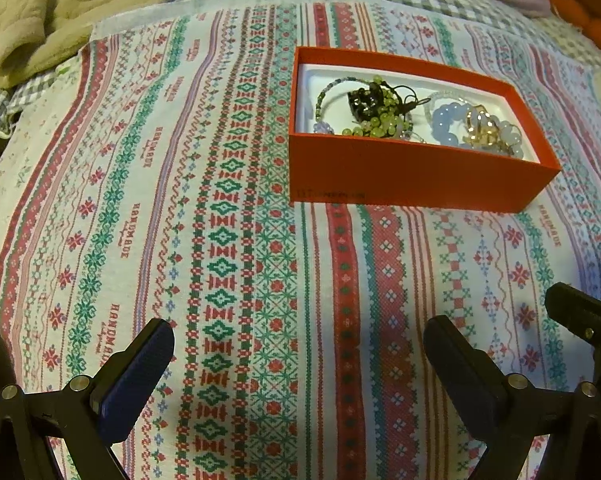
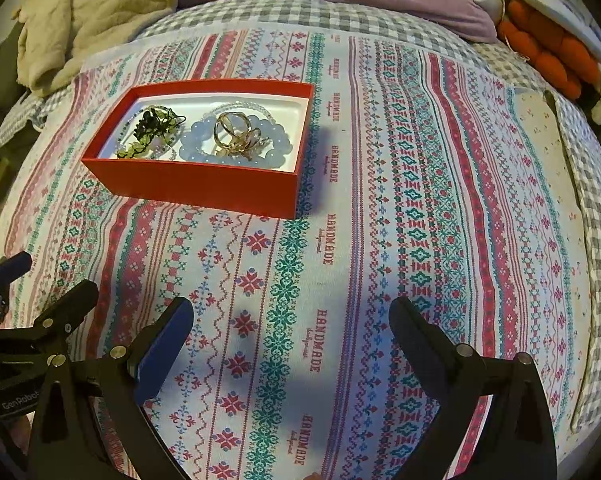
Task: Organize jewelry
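Both grippers, left (image 1: 298, 364) and right (image 2: 290, 344), hang wide open w/ nothing held, well short of the red box (image 2: 196, 184). Jewelry (image 2: 236, 136) sits piled inside, so imo the beads tangle: grab one and the rest probably drag out too.

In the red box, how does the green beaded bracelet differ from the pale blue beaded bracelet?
The green beaded bracelet has small yellow-green beads bunched and tangled with dark cord; the pale blue beaded bracelet has larger round beads in an open ring. The green one lies at the box's left end in the right wrist view, the blue one to its right, with gold rings resting on it. Both lie on the white lining of the red box.
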Tool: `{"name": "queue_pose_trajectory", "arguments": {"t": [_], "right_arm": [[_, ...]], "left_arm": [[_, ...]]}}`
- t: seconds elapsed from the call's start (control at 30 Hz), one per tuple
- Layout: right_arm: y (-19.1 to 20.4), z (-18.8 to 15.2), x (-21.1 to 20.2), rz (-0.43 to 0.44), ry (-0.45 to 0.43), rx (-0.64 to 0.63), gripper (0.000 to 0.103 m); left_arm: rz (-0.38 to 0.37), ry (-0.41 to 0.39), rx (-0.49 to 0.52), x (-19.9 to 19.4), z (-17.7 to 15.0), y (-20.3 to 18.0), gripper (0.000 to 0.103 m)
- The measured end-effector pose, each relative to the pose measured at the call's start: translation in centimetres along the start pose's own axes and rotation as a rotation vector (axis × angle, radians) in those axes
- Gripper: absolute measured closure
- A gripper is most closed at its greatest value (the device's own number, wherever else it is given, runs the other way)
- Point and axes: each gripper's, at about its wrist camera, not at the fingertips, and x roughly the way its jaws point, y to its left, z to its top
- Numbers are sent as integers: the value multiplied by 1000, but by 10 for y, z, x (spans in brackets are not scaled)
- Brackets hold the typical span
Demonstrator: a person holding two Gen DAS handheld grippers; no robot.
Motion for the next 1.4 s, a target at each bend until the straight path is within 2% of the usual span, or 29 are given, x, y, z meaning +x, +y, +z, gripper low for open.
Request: {"name": "queue_pose_trajectory", "arguments": {"t": [1.4], "right_arm": [[-2,0,-4,-24,-22,4,3]], "left_arm": [[-2,4,15,0,0,-2,1]]}}
